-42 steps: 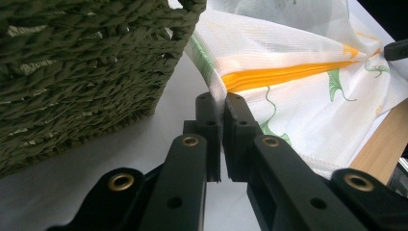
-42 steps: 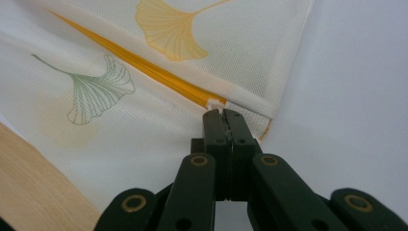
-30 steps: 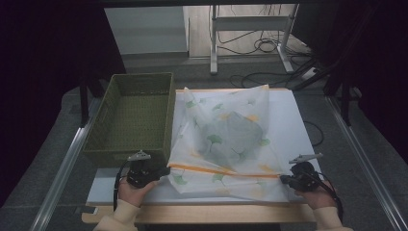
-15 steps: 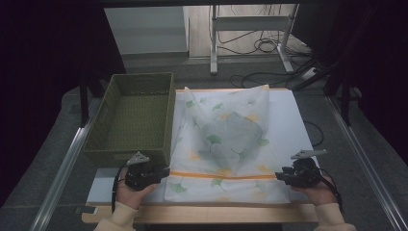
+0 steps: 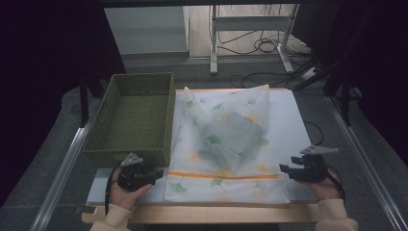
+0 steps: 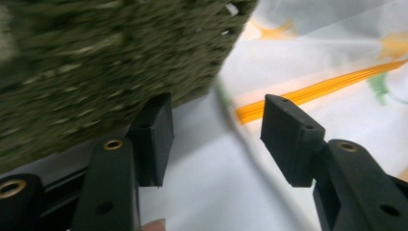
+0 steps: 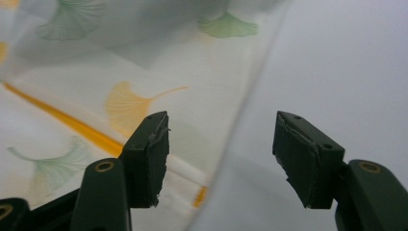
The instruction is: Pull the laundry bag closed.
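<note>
A thin white cloth [image 5: 226, 144] printed with green and yellow leaves and an orange stripe lies spread on the white board [image 5: 288, 120], humped in its middle. My left gripper [image 5: 156, 174] sits at the cloth's near left corner, and its jaws have just been opening. In the left gripper view the gripper [image 6: 216, 120] is open with nothing between the pads; the cloth [image 6: 337, 57] lies just beyond. My right gripper [image 5: 284, 169] is at the near right corner. Its jaws [image 7: 221, 139] have just been opening too and stand open above the cloth's edge [image 7: 72, 96].
A green woven basket [image 5: 127, 156] stands on the left of the table, its near corner [image 6: 96, 57] close beside my left gripper. The table's wooden front edge [image 5: 216, 214] runs just below the hands. Metal rails flank both sides; cables lie on the floor beyond.
Both grippers let go of the cloth's near corners and opened. The near edge, drawn toward the person before, now lies flat. The right gripper backed off to the right.
</note>
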`<state>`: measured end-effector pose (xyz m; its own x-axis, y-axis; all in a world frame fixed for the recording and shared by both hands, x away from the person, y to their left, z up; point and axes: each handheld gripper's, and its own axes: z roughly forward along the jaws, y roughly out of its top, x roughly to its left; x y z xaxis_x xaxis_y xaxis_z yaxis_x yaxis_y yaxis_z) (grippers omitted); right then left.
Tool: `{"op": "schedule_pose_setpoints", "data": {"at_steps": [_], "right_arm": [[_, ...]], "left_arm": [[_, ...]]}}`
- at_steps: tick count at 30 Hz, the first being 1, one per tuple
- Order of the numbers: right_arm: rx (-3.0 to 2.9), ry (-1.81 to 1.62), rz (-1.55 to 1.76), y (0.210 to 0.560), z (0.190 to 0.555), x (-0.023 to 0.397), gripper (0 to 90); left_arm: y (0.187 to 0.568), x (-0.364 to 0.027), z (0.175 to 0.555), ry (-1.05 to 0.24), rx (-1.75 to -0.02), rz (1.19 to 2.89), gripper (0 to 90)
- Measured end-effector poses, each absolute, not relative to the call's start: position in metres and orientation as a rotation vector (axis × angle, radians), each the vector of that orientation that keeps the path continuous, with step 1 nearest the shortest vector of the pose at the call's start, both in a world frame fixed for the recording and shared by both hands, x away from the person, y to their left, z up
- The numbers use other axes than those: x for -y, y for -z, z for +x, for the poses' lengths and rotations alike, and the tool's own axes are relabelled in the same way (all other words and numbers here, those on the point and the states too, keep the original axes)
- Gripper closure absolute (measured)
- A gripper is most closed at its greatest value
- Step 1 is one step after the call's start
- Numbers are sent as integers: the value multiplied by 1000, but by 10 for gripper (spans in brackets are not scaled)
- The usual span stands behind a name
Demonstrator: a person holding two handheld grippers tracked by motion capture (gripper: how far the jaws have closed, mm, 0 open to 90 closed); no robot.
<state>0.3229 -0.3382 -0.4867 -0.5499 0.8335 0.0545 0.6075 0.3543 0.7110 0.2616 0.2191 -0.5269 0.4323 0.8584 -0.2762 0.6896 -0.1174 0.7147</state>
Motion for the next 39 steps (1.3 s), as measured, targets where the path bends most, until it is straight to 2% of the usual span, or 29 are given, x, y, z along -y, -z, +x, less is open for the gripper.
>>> {"op": "schedule_pose_setpoints", "data": {"at_steps": [15,39], "right_arm": [[-2243,-1021,1299,494,334,358,344],[-2245,-1056,1234,490,326,356,299]], "left_arm": [[530,-235,259,-350,-1362,1874,434],[531,-235,264,-369,-1357,1877,419]]}}
